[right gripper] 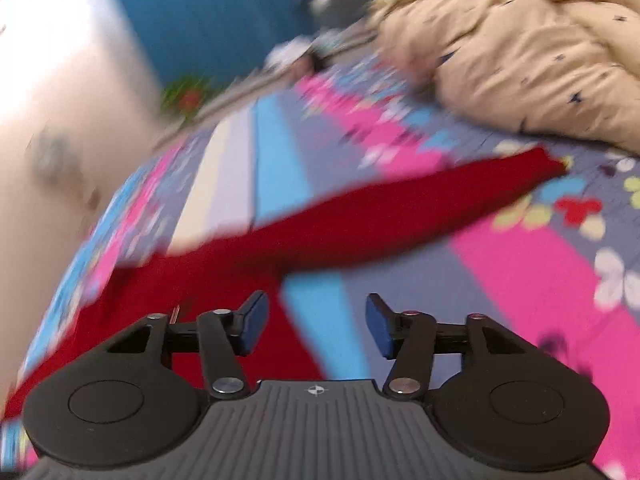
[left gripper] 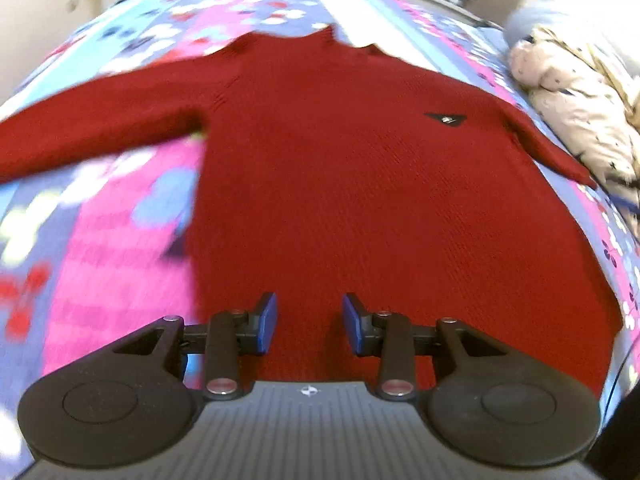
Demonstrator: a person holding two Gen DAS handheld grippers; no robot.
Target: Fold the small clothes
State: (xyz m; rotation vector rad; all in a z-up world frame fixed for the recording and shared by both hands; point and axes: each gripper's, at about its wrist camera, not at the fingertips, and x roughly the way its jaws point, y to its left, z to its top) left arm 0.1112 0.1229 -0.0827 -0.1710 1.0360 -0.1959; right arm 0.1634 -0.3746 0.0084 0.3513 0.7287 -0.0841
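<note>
A small red knit sweater (left gripper: 340,168) lies spread flat, front up, on a colourful patterned bedspread (left gripper: 120,248). Its sleeves reach out left and right, and a black patch (left gripper: 446,119) sits on the chest. My left gripper (left gripper: 309,322) is open and empty, just above the sweater's bottom hem. In the right wrist view the sweater's right sleeve (right gripper: 400,216) stretches away to the upper right. My right gripper (right gripper: 316,326) is open and empty, above the bedspread (right gripper: 520,280) beside the sweater's side edge. The right wrist view is motion-blurred.
A crumpled beige quilt with dark star marks (left gripper: 576,96) lies at the right of the bed, close to the sleeve end; it also fills the upper right of the right wrist view (right gripper: 520,48). A pale wall or cabinet (right gripper: 52,100) stands left.
</note>
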